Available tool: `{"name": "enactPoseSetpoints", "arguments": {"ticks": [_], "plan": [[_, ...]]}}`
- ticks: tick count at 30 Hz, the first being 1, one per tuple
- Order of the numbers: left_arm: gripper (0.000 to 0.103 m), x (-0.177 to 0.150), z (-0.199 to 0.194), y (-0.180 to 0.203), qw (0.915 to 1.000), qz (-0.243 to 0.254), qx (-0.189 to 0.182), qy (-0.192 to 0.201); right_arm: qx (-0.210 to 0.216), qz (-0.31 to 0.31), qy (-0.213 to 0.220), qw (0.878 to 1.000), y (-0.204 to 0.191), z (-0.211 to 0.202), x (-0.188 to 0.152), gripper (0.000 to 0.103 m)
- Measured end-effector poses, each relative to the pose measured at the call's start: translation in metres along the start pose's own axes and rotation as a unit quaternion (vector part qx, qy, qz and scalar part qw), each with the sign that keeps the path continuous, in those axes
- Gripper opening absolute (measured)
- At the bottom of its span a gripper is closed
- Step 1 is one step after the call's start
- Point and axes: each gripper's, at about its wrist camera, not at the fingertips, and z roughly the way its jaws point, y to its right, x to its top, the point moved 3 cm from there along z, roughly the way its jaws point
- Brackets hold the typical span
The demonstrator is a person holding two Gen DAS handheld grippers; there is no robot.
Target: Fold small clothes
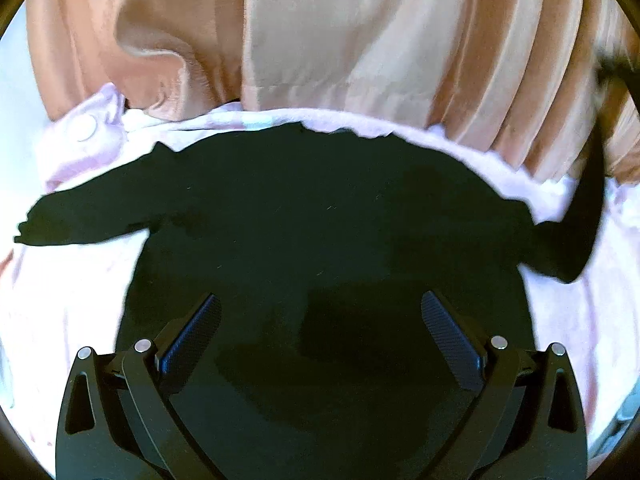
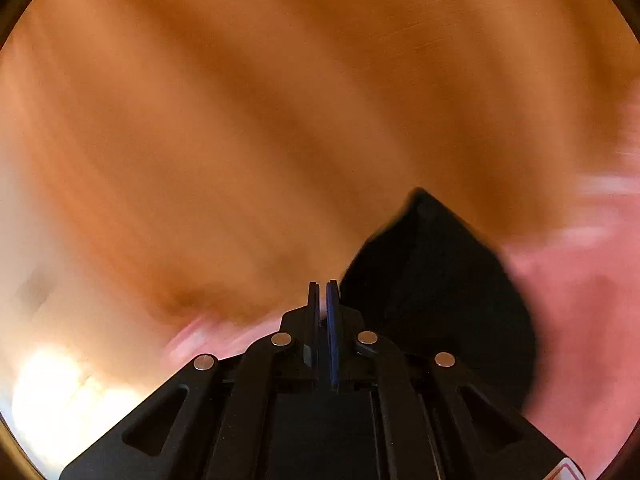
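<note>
Shirt point(image 1: 320, 216), black, lies spread flat on a pale pink sheet point(image 1: 72, 280), filling the middle of the left wrist view. One sleeve stretches out toward the sheet's left edge. At the sheet's right edge a strip of the black cloth rises off the surface, pulled upward out of the view. Peach satin fabric point(image 1: 360, 40) in soft folds lies along the far edge of the sheet, behind the shirt.

The left tool point(image 1: 320, 332) hangs over the near part of the shirt with its two ribbed fingers spread wide apart, nothing between them.

The right wrist view is heavily blurred. The right tool point(image 2: 324, 300) has its fingers pressed together. A fold of the black shirt point(image 2: 440, 288) bulges just to the right of the fingers; whether cloth is caught between them cannot be told. Behind it is blurred orange fabric point(image 2: 280, 120), with pink sheet point(image 2: 580, 300) at the right.
</note>
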Motion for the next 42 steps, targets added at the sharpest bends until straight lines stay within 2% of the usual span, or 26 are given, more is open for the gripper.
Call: {"name": "enactPoseSetpoints", "arguments": {"ticks": [1,2,3,4,5,7,9,11,13,14,15,17,19,21,22,23,24,26,28,30,33,35,39,42], "plan": [[0.098,0.002,0.001,-0.001,1.0,-0.005,-0.007,0.002,0.022,-0.037,-0.016,0.999,-0.034,0.014,-0.005,0.012],[0.098,0.006,0.004,-0.006,0.9998,-0.014,-0.013,0.001,0.016,-0.068,-0.014,0.997,-0.052,0.018,-0.007,0.02],[0.098,0.008,0.007,-0.009,0.9996,-0.02,-0.019,-0.001,-0.008,-0.1,-0.002,0.995,-0.065,0.017,-0.007,0.049],[0.098,0.011,0.01,-0.013,0.9994,-0.026,-0.025,-0.003,-0.033,-0.121,0.012,0.992,-0.068,0.014,-0.008,0.073],[0.098,0.014,0.014,-0.018,0.9991,-0.033,-0.026,-0.006,-0.077,-0.146,0.032,0.986,-0.064,0.006,-0.01,0.076],[0.098,0.021,0.03,-0.032,0.998,-0.056,-0.027,-0.013,-0.156,-0.176,0.029,0.972,-0.037,0.0,-0.021,0.076],[0.098,0.025,0.053,-0.046,0.9965,-0.073,-0.02,-0.034,-0.227,-0.163,0.013,0.96,0.001,0.001,-0.035,0.076],[0.098,0.024,0.075,-0.059,0.9923,-0.105,-0.015,-0.064,-0.277,-0.108,-0.014,0.955,0.055,0.005,-0.055,0.076],[0.098,0.02,0.093,-0.07,0.9805,-0.169,-0.042,-0.091,-0.309,-0.049,-0.08,0.946,0.101,0.017,-0.073,0.066],[0.098,0.02,0.095,-0.072,0.9773,-0.187,-0.047,-0.088,-0.307,-0.011,-0.114,0.945,0.122,0.019,-0.081,0.063],[0.098,0.021,0.092,-0.07,0.9768,-0.196,-0.047,-0.072,-0.295,0.022,-0.123,0.947,0.136,0.015,-0.085,0.062],[0.098,0.025,0.094,-0.065,0.98,-0.178,-0.061,-0.063,-0.268,0.072,-0.121,0.953,0.15,0.01,-0.087,0.062],[0.092,0.033,0.099,-0.063,0.9836,-0.164,-0.057,-0.049,-0.28,0.091,-0.117,0.949,0.156,0.006,-0.088,0.062],[0.07,0.039,0.105,-0.058,0.9841,-0.161,-0.061,-0.044,-0.287,0.097,-0.116,0.946,0.16,0.005,-0.092,0.063],[0.063,0.042,0.109,-0.054,0.9851,-0.154,-0.061,-0.047,-0.286,0.1,-0.119,0.946,0.163,0.007,-0.095,0.063],[0.049,0.043,0.111,-0.052,0.9869,-0.145,-0.054,-0.046,-0.278,0.108,-0.127,0.946,0.163,0.009,-0.099,0.063],[0.027,0.045,0.114,-0.047,0.9906,-0.124,-0.04,-0.041,-0.272,0.113,-0.135,0.946,0.165,0.017,-0.104,0.063],[0.007,0.048,0.118,-0.04,0.9939,-0.093,-0.041,-0.042,-0.261,0.116,-0.164,0.944,0.162,0.027,-0.115,0.063],[0.007,0.052,0.11,-0.046,0.9924,-0.105,-0.056,-0.032,-0.269,0.094,-0.206,0.936,0.154,0.037,-0.129,0.063],[0.006,0.061,0.099,-0.057,0.9902,-0.122,-0.066,-0.018,-0.268,0.044,-0.244,0.931,0.137,0.048,-0.14,0.063],[0.006,0.074,0.083,-0.083,0.9881,-0.144,-0.054,0.007,-0.267,-0.017,-0.264,0.927,0.123,0.061,-0.155,0.063],[0.006,0.076,0.079,-0.098,0.9864,-0.158,-0.042,0.013,-0.282,-0.039,-0.267,0.921,0.124,0.068,-0.163,0.064],[0.006,0.07,0.088,-0.129,0.9807,-0.194,-0.028,-0.004,-0.305,-0.069,-0.25,0.916,0.124,0.082,-0.166,0.066],[0.006,0.065,0.094,-0.13,0.9818,-0.189,-0.018,-0.012,-0.322,-0.096,-0.226,0.914,0.116,0.093,-0.161,0.066]]}}
